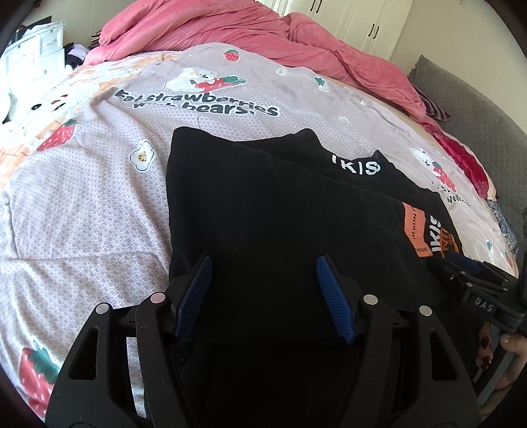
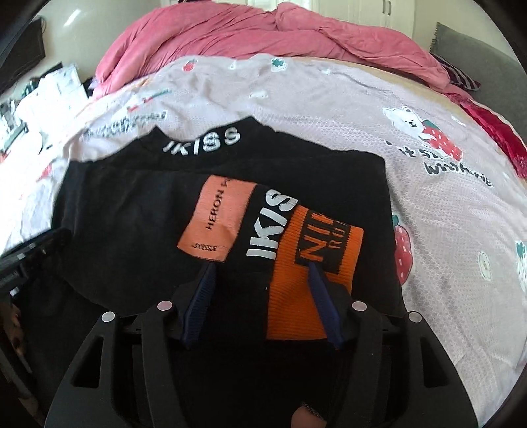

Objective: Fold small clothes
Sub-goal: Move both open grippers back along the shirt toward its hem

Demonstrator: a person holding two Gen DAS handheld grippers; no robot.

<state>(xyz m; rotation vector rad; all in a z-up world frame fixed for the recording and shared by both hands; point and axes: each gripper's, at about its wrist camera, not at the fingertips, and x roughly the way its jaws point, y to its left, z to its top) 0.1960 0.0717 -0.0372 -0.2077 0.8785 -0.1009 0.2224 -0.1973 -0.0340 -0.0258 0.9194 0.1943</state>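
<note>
- a folded black garment (image 2: 138, 210) with white "ikiss" lettering lies flat on the lilac bedsheet printed with strawberries and bears (image 1: 82, 197), toward the near edge of the bed.
- a salmon rectangular label reading "heron" (image 2: 215, 217) and an orange ribbed knit band with black lettering (image 2: 309, 280) sit on the garment's near right part, side by side with a black strip between them.
- the left gripper (image 1: 263, 273) has its blue ribbed pads (image 1: 197, 289) spread wide apart over plain black cloth at the garment's near left part; nothing is pinched between them.
- the right gripper (image 2: 263, 280) is likewise wide open, its tips over the orange band and the black strip beside it, gripping nothing.
- whether either tool touches the fabric i cannot tell.
- a crumpled pink duvet (image 1: 250, 29) is heaped along the far edge of the bed.
- in the left wrist view the right gripper (image 1: 474, 276) shows at the garment's right side.
</note>
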